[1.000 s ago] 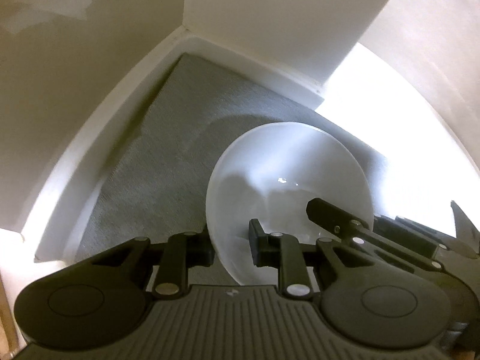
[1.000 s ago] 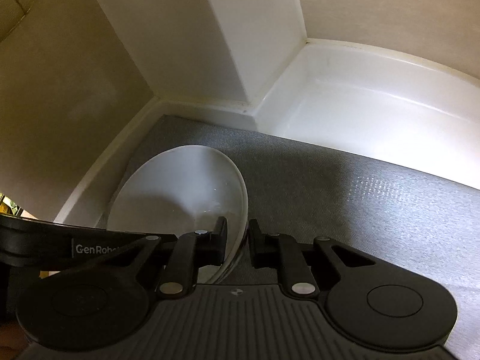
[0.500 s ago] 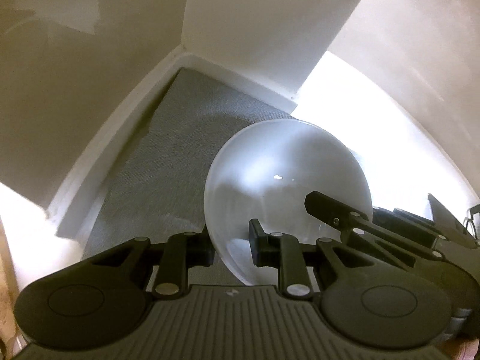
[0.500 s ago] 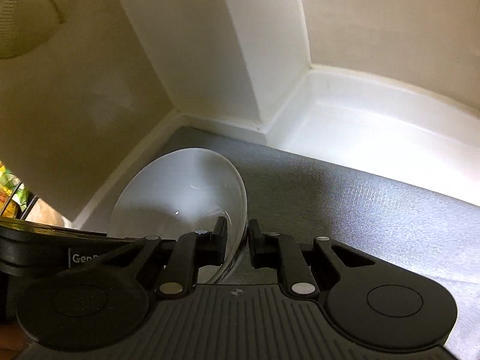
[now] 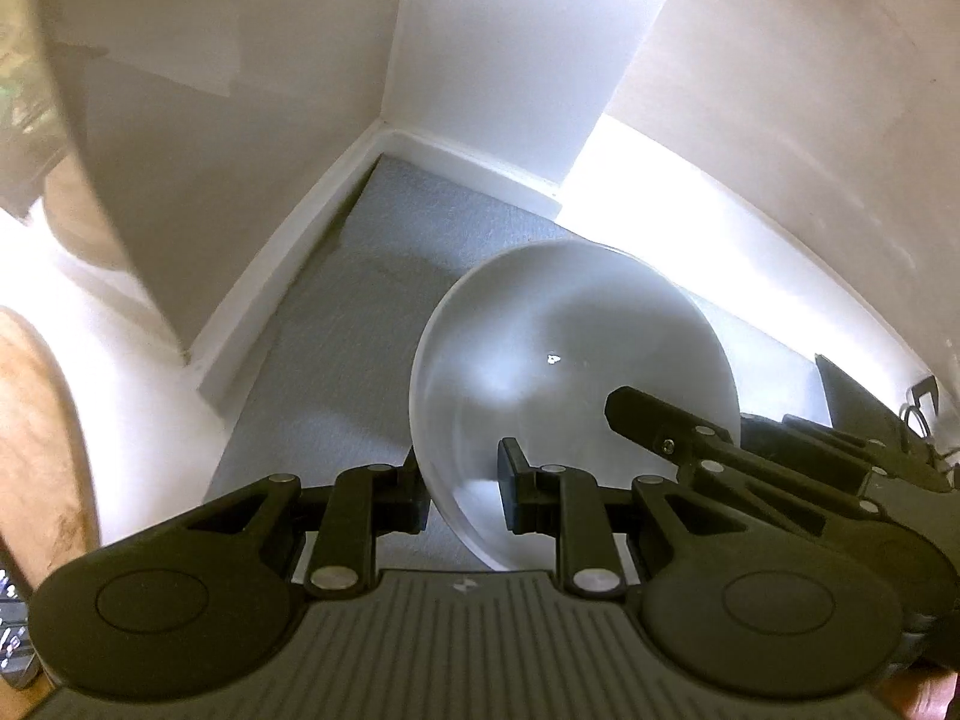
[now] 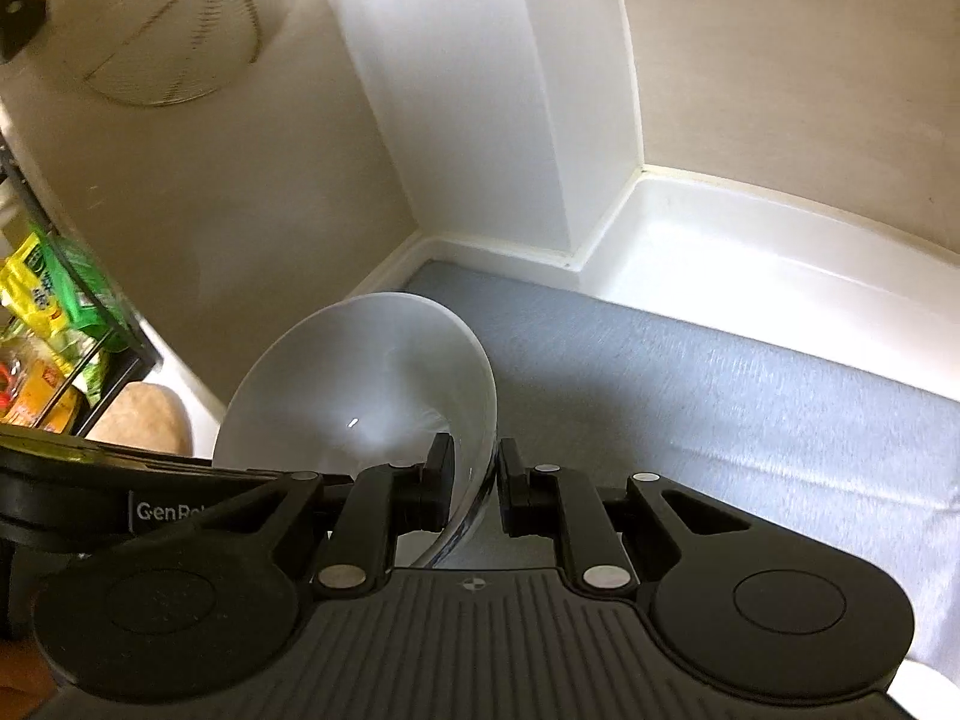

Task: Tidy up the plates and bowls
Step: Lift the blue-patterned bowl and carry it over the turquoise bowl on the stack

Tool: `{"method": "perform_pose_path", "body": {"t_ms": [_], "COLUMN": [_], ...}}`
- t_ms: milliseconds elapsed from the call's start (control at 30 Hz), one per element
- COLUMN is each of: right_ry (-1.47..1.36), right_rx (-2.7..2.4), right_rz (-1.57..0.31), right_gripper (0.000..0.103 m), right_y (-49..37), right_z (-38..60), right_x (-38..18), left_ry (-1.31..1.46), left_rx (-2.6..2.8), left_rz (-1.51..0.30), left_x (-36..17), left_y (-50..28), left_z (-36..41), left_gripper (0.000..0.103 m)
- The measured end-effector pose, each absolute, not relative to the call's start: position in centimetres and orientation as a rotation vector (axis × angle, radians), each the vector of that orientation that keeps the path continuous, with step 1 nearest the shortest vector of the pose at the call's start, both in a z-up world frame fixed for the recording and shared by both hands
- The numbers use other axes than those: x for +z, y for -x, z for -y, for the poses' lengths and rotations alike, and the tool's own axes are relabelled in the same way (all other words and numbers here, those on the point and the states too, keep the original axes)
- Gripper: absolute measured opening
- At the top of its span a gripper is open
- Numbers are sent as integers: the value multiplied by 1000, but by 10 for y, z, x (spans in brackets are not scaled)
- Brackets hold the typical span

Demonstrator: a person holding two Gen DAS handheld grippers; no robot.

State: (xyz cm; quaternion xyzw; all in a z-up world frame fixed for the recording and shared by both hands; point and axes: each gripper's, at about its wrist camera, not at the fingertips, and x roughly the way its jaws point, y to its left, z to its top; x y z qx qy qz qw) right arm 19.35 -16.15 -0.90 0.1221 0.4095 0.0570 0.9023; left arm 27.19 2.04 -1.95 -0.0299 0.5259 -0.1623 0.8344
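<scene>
Two grippers pinch one frosted translucent round bowl [image 5: 570, 372] by opposite rims.
Our left gripper [image 5: 465, 483] and right gripper [image 6: 474, 483] are each clamped on the rim, holding the bowl tilted above the grey textured mat [image 6: 690, 372]. We judge uneven pulling could slip the smooth rim. White walls [image 5: 480, 60] crowd the corner; the mat's right side offers room.

Hiding the bowl's [image 5: 570, 360] near rim behind gripper fingers [image 5: 516, 480]. Cutting off a wire basket [image 6: 168, 18] at eleven o'clock. Blurring packets [image 6: 48, 324] at nine o'clock.
</scene>
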Motion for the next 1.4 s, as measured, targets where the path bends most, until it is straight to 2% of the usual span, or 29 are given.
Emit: {"method": "perform_pose_path", "body": {"t_ms": [867,1400], "right_ry": [-242,-203], "right_rx": [141,86], "right_rz": [-885,-856], "right_gripper": [17,17], "right_y": [-101,-74], "right_z": [108,83], "right_x": [-2,9], "left_ry": [-26,-37], "left_rx": [-385,-445], "left_rz": [-1141,-1103], "left_x": [-30,-16], "left_y": [-196,-162], "left_z": [-60,-86], "left_gripper": [25,25]}}
